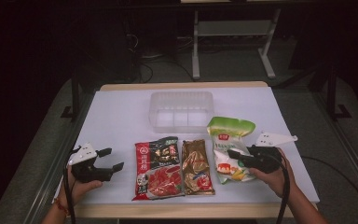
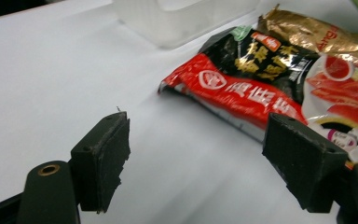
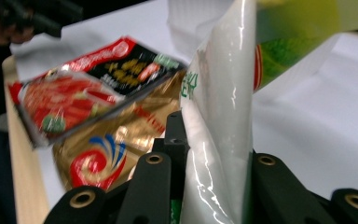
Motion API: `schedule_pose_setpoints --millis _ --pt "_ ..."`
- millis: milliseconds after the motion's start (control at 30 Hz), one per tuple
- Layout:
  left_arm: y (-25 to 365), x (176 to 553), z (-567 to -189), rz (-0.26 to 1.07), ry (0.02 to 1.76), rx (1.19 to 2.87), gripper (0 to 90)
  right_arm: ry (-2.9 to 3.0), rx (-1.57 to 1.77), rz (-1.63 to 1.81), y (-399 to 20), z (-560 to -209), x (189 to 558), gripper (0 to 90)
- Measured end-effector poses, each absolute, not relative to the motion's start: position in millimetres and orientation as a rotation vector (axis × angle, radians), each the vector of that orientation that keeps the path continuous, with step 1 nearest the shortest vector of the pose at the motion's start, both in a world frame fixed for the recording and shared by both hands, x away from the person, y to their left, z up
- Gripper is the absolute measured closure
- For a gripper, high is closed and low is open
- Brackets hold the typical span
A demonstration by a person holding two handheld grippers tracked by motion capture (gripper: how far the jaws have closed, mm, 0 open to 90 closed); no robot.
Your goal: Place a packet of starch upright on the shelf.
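Observation:
My right gripper [image 1: 237, 157] is shut on a green and white snack pouch [image 1: 227, 135] at the table's right. In the right gripper view the pouch [image 3: 219, 107] stands edge-on between the black jaws of that gripper [image 3: 214, 182], pinched near its lower end. A red and black packet [image 1: 157, 169] and a gold packet [image 1: 197, 167] lie flat side by side at the front middle. My left gripper [image 1: 113, 159] hovers at the front left, open and holding nothing. In its own view the left gripper [image 2: 200, 158] has the red and black packet [image 2: 242, 88] just beyond its jaws.
A clear plastic container [image 1: 182, 109] stands behind the packets at the middle of the white table sheet [image 1: 116, 116]. The wooden table edge [image 1: 168, 211] runs along the front. The far side is dark floor with metal table legs [image 1: 196, 46].

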State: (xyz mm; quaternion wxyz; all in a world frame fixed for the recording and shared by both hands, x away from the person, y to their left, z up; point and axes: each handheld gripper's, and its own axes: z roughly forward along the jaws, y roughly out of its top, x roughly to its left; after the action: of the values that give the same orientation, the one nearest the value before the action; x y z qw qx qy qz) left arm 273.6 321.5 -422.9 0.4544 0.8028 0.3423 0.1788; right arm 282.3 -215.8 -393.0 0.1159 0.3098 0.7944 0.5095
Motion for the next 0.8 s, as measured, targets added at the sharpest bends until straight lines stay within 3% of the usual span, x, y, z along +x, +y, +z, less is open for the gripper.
schedule_pose_setpoints --millis 333,800 --pt "332 266 -433 0.444 0.875 1.930 21.5 2.141 0.862 1.448 -198 -372 288 76.6" --pt "323 264 -439 0.432 0.837 1.925 20.4 1.935 0.803 1.364 -138 -345 337 76.9"
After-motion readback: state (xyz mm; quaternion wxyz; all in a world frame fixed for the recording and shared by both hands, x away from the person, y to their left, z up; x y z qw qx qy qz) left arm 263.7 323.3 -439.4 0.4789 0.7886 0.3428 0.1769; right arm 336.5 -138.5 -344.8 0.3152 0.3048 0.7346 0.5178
